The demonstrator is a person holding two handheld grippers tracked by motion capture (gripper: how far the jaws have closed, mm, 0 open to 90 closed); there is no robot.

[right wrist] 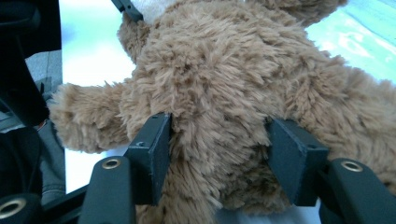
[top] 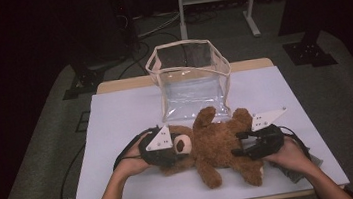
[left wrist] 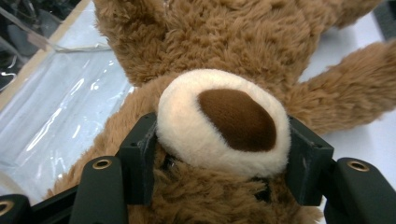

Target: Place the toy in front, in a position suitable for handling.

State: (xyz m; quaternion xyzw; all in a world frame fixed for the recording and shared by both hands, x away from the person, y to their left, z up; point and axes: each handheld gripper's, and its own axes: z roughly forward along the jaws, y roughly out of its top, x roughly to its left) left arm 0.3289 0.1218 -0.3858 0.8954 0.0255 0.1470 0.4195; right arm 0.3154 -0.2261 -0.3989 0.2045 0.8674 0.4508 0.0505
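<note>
My left gripper (left wrist: pixel 219 158) is clamping the teddy bear's (top: pixel 219 142) cream muzzle (left wrist: pixel 222 123) on the white table (top: pixel 116 121), right gripper (right wrist: pixel 217 158) squeezing its body, grips half-hiding from above, clear bag (top: pixel 189 78) behind

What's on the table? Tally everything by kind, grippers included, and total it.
Brown teddy bear: 1
Clear plastic bag: 1
Grey cloth under the right hand: 1
Grippers: 2, left gripper, right gripper
Total: 5
</note>
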